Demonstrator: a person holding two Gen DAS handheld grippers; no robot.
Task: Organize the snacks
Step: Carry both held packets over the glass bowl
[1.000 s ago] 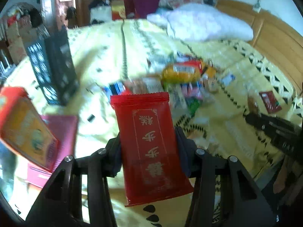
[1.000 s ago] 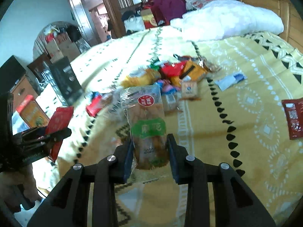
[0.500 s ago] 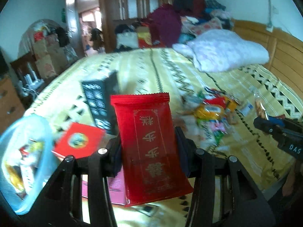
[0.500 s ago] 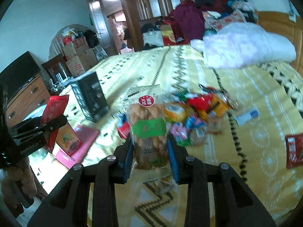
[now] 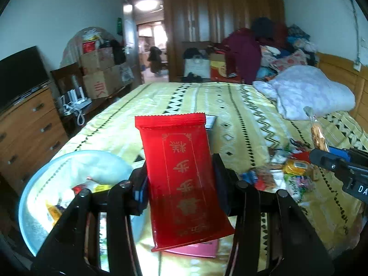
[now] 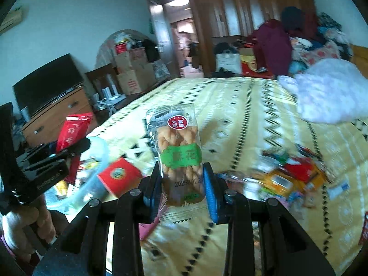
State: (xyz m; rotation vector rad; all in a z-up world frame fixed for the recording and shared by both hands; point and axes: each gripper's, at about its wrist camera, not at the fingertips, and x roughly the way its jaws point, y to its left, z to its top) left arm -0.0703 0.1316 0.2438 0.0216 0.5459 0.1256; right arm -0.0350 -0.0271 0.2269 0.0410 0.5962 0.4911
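Observation:
My left gripper [image 5: 180,181] is shut on a red snack packet [image 5: 184,172] with gold characters, held upright above the near edge of the bed. Below it to the left sits a clear plastic tub [image 5: 32,184] with several snacks inside. My right gripper [image 6: 180,184] is shut on a clear packet of fried dough twists [image 6: 178,147] with a green label, also upright. In the right wrist view the left gripper [image 6: 69,147] with the red packet [image 6: 73,128] hangs over the tub [image 6: 99,174]. A loose snack pile [image 5: 287,174] [image 6: 289,177] lies on the yellow bedspread at the right.
A red box [image 6: 119,174] lies beside the tub and a pink box [image 5: 197,249] sits under the left gripper. A white blanket [image 5: 310,92] is at the far right. A wooden dresser [image 5: 27,124] with a TV stands left of the bed.
Both grippers have risen and swung left with their packets still held. The snack pile has slid to the right of both views and the tub has come in at the lower left.

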